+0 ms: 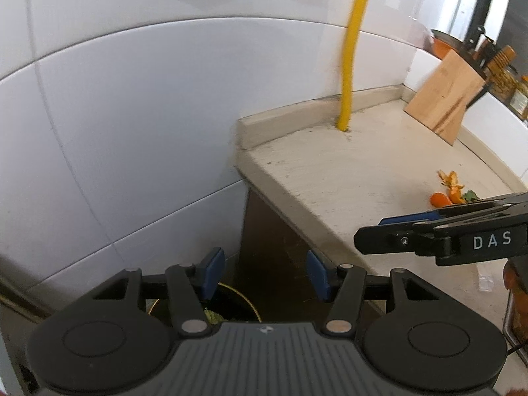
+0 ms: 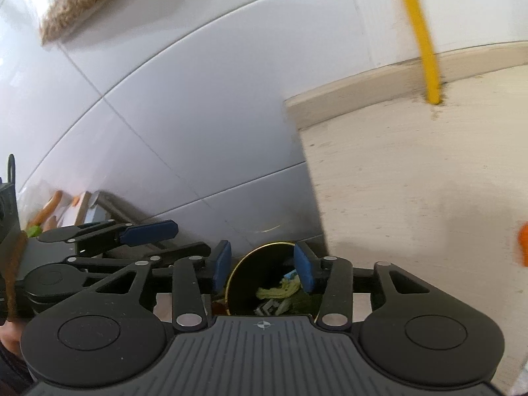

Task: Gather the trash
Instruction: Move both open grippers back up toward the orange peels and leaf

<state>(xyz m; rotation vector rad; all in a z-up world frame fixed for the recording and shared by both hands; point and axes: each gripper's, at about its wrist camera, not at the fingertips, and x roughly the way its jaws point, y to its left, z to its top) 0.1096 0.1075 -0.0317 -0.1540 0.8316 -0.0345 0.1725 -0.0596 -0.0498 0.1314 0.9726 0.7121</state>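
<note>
My left tool point(image 1: 265, 275) hangs with its blue pads apart and nothing between them, released, above the black bin point(image 1: 227, 303) that stands on the floor against the end of the bench point(image 1: 363, 171). My right tool point(image 2: 262, 265) is likewise released and empty, directly over the same bin point(image 2: 244, 283); its gold rim shows between the pads. Inside the bin lie yellow-green scraps and bits of printed packaging point(image 2: 280, 292).

On the bench, orange peel point(image 1: 450, 186) and a green leaf scrap point(image 1: 470, 195) remain near the right edge of the left view, well apart from the bin. A yellow pipe point(image 1: 349, 59) rises from the bench by the white tiled wall point(image 1: 132, 115). A wooden knife block point(image 1: 444, 99) stands further back on the bench.
</note>
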